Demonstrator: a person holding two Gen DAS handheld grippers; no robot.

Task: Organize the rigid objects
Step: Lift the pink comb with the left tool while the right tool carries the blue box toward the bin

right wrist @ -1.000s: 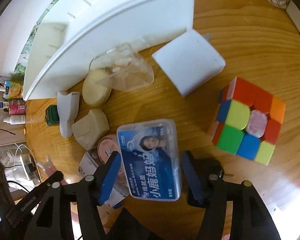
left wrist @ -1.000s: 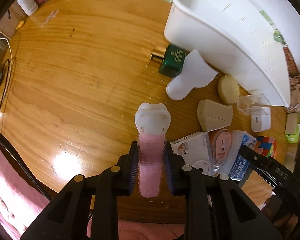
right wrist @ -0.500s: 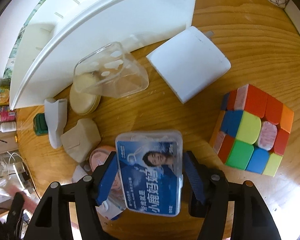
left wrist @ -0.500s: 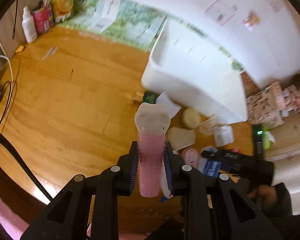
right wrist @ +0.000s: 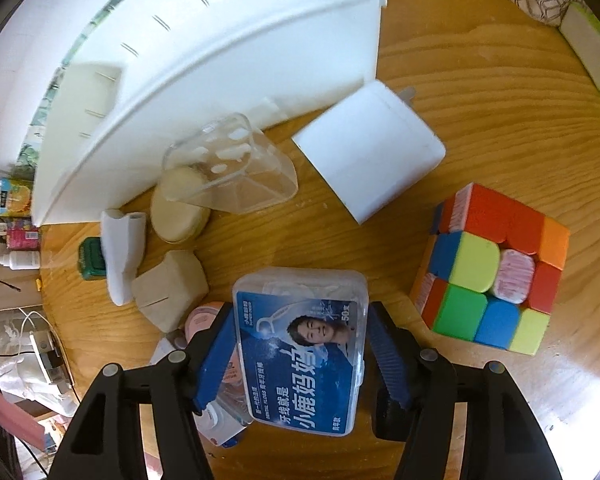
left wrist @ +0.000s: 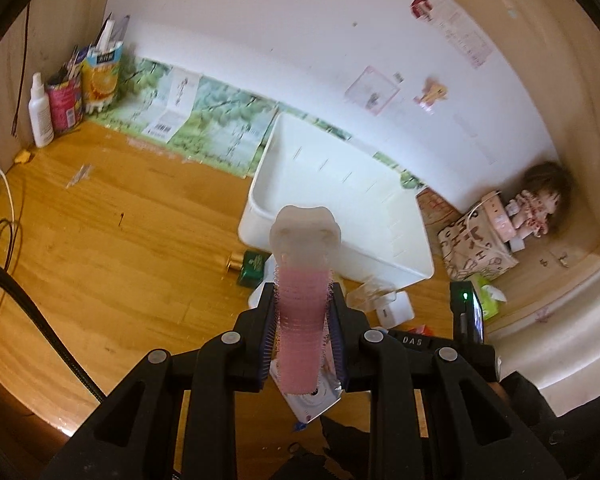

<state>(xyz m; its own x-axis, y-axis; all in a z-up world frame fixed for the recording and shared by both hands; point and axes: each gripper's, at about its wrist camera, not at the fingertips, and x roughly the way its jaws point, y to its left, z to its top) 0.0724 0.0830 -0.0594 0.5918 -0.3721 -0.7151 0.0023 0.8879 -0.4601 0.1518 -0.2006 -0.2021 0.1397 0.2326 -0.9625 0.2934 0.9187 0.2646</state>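
Note:
My left gripper (left wrist: pixel 303 316) is shut on a pink hair roller with a white clip (left wrist: pixel 302 296) and holds it high above the table, in front of the white bin (left wrist: pixel 384 216). My right gripper (right wrist: pixel 300 356) is shut on a clear dental floss box with a blue label (right wrist: pixel 302 354), low over the wooden table. The white bin (right wrist: pixel 204 52) lies beyond it.
Near the bin's front wall lie a clear plastic case (right wrist: pixel 228 172), a white charger block (right wrist: pixel 370 156), a round beige tin (right wrist: pixel 178 210), a beige box (right wrist: pixel 168 290), a white bottle (right wrist: pixel 124 254) and a green bottle (right wrist: pixel 92 258). A colour cube (right wrist: pixel 496 276) sits right.
My left gripper has risen with the roller and now looks over the bin from higher up. My right gripper has closed in on the floss box.

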